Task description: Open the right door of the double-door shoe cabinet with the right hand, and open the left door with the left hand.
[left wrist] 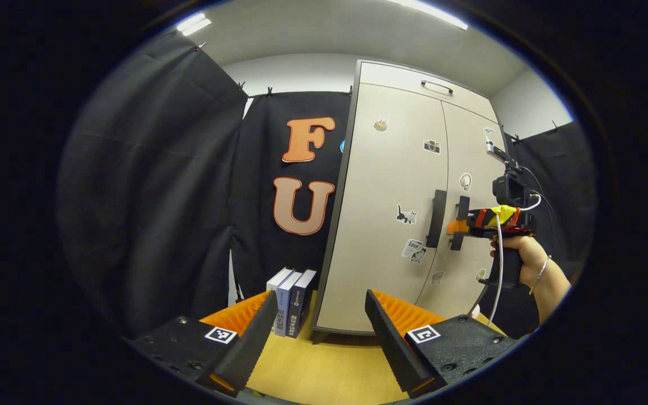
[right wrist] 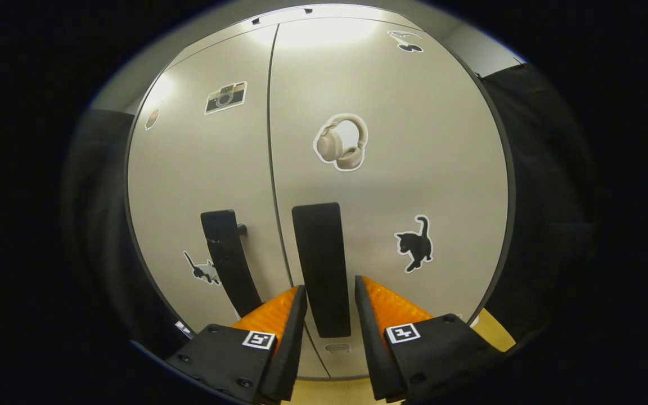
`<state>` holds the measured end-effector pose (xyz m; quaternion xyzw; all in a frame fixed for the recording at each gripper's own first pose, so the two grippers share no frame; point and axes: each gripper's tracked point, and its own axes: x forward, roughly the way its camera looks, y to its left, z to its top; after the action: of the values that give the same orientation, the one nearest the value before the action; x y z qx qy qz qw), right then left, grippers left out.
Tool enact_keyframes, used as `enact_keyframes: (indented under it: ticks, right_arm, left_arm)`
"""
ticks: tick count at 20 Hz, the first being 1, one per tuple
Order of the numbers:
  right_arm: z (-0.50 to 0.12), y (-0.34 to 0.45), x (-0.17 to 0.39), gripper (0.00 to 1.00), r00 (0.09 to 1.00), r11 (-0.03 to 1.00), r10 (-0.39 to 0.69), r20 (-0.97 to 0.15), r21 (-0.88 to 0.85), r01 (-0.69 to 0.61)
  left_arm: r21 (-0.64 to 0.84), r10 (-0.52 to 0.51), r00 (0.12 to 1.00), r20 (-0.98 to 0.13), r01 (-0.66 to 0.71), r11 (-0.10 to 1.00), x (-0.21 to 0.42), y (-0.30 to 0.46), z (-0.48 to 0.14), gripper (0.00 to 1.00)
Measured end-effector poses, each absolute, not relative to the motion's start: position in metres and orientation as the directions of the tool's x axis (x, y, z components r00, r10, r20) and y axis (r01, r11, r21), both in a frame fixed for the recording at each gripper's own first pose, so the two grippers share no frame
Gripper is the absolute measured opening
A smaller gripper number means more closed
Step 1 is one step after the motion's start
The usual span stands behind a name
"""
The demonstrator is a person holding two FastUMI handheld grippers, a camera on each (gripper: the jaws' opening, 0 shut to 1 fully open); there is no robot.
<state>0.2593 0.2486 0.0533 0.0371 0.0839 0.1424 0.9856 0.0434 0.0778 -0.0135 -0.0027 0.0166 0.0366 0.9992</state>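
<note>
The beige double-door shoe cabinet (left wrist: 380,225) stands on the table with both doors closed. Each door has a black vertical handle: the left door handle (left wrist: 438,218) (right wrist: 228,259) and the right door handle (left wrist: 462,222) (right wrist: 321,253). A hand (left wrist: 526,253) holds my right gripper (left wrist: 458,226) (right wrist: 329,284) at the right handle. Its fingers straddle the handle's lower half with a thin gap on each side, so it is open. My left gripper (left wrist: 321,298) is open and holds nothing, low over the table, well short of the cabinet's left front corner.
Three books (left wrist: 290,301) stand upright on the wooden table (left wrist: 324,365) against the cabinet's left side. A drawer with a slim handle (left wrist: 436,86) tops the cabinet. Black cloth hangs behind and on both sides. A white cable (left wrist: 497,270) trails from the right gripper.
</note>
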Motion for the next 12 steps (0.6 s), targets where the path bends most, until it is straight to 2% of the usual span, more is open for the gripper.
enact_keyframes:
  ticks: [1,2,3,4,5,7,8,9,10,12]
  right_arm:
    - [0.053,0.249,0.262,0.56,0.947,0.958,0.282,-0.151,0.096,-0.27]
    - [0.055,0.25,0.26,0.42,0.947,0.957,0.286,-0.147,0.098,-0.273]
    - [0.053,0.25,0.262,0.42,0.948,0.958,0.282,-0.149,0.093,-0.27]
    - [0.054,0.249,0.26,0.34,0.948,0.959,0.281,-0.148,0.091,-0.27]
    - [0.053,0.249,0.261,0.39,0.949,0.96,0.279,-0.148,0.083,-0.269]
    - [0.053,0.249,0.26,0.39,0.951,0.961,0.275,-0.14,0.062,-0.269]
    - [0.052,0.248,0.26,0.34,0.952,0.962,0.274,-0.135,0.049,-0.27]
    - [0.051,0.248,0.26,0.34,0.954,0.963,0.271,-0.13,0.035,-0.269]
    - [0.052,0.247,0.258,0.28,0.955,0.963,0.27,-0.123,0.021,-0.269]
    - [0.05,0.244,0.254,0.28,0.956,0.963,0.266,-0.12,-0.01,-0.269]
  left_arm:
    - [0.002,0.077,0.997,-0.032,-0.077,0.997,0.042,0.079,-0.013,0.95]
    - [0.007,0.081,0.996,-0.031,-0.081,0.997,0.042,0.081,-0.012,0.95]
    - [0.01,0.085,0.996,-0.031,-0.085,0.996,0.042,0.081,-0.012,0.95]
    - [0.011,0.089,0.996,-0.031,-0.088,0.996,0.041,0.082,-0.013,0.95]
    - [0.012,0.091,0.995,-0.031,-0.091,0.996,0.04,0.082,-0.012,0.95]
    - [0.018,0.095,0.995,-0.033,-0.095,0.995,0.037,0.082,-0.012,0.95]
    - [0.022,0.097,0.995,-0.033,-0.096,0.995,0.035,0.08,-0.012,0.95]
    - [0.028,0.099,0.995,-0.031,-0.098,0.995,0.031,0.079,-0.011,0.95]
    - [0.034,0.101,0.995,-0.027,-0.1,0.994,0.029,0.079,-0.009,0.95]
    - [0.037,0.103,0.995,-0.018,-0.102,0.994,0.023,0.076,-0.005,0.95]
